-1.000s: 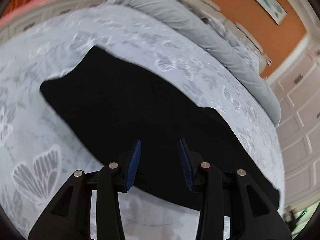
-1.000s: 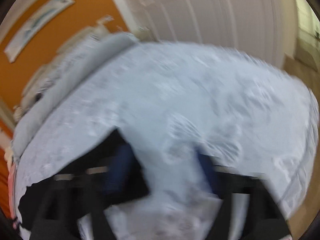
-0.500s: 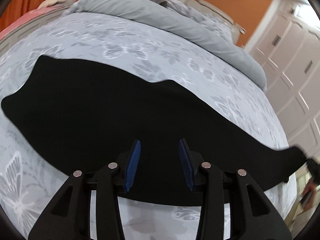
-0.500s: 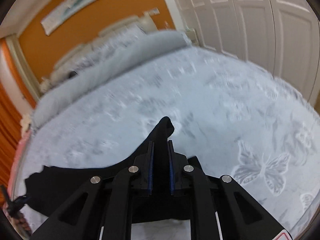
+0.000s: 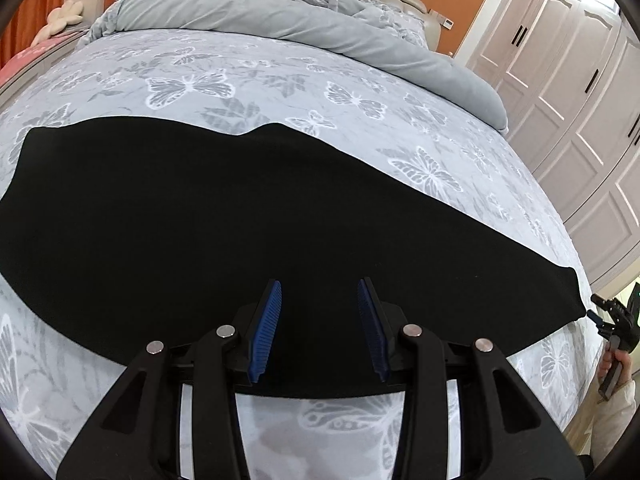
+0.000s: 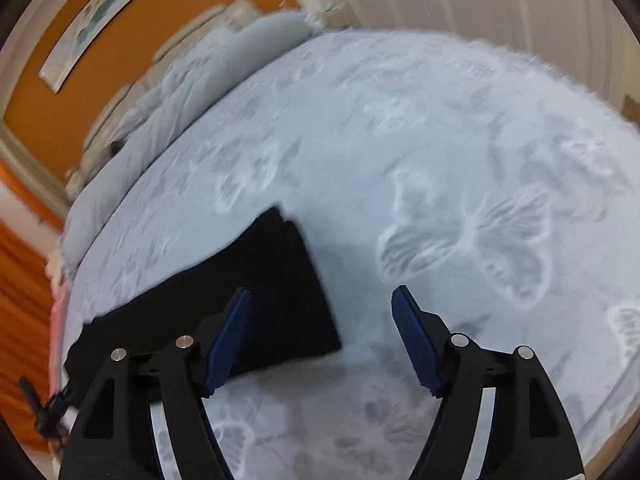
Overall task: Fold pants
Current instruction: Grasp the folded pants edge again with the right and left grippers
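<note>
The black pants (image 5: pixel 224 216) lie flat in a long band across the butterfly-print bed (image 5: pixel 248 80). My left gripper (image 5: pixel 320 324) is open and empty, hovering over the near edge of the pants. In the right wrist view the narrow leg end of the pants (image 6: pixel 276 276) lies on the bed. My right gripper (image 6: pixel 320 332) is open and empty just above that end, its left finger over the cloth. The right gripper also shows small at the far right of the left wrist view (image 5: pixel 612 316), beside the pants' tip.
A rolled grey duvet (image 5: pixel 304 20) and pillows lie along the headboard. White wardrobe doors (image 5: pixel 576 92) stand to the right of the bed. An orange wall (image 6: pixel 120 40) with a picture is behind it. The bed edge drops off at the right.
My right gripper was shut on the leg end half a second ago; now it is open and the end lies on the bed. The left gripper's view has swung towards the headboard.
</note>
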